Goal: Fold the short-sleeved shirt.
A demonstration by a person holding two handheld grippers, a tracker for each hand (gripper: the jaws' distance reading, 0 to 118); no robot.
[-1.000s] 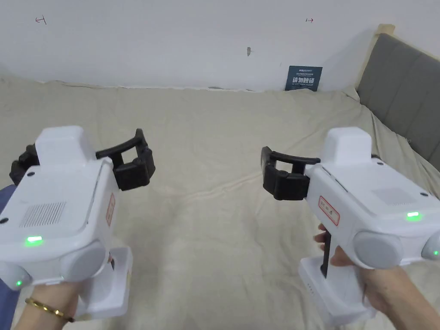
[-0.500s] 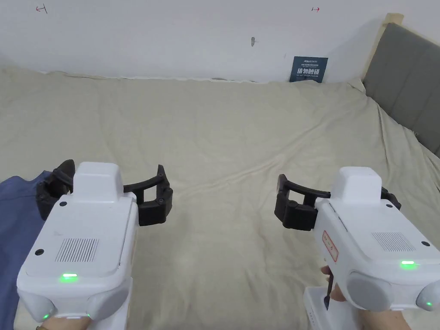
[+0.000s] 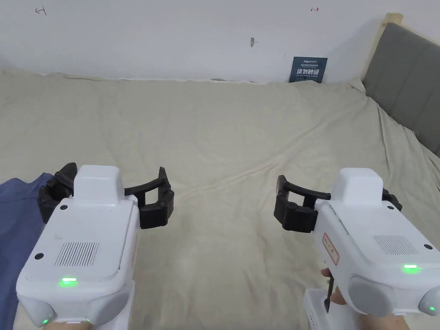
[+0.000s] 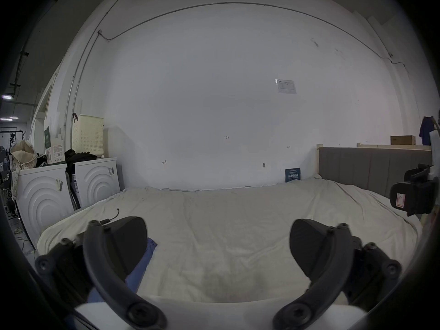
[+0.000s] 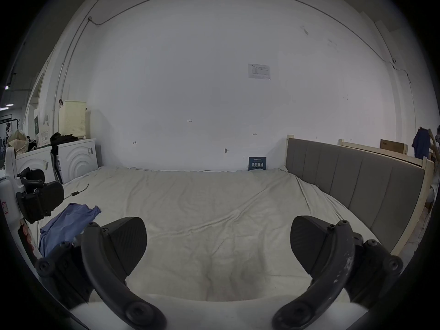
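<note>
The blue shirt lies bunched at the bed's left edge. Just beside it hovers the left gripper, jaws spread; the right gripper gapes well apart. Grabbing bunched layers risks folding it crooked.

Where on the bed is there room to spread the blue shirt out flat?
The bed sheet is bare from the wall to the grey headboard, and between the left gripper and right gripper. The left edge is taken: the blue shirt lies crumpled there, a small cable beyond it.
</note>
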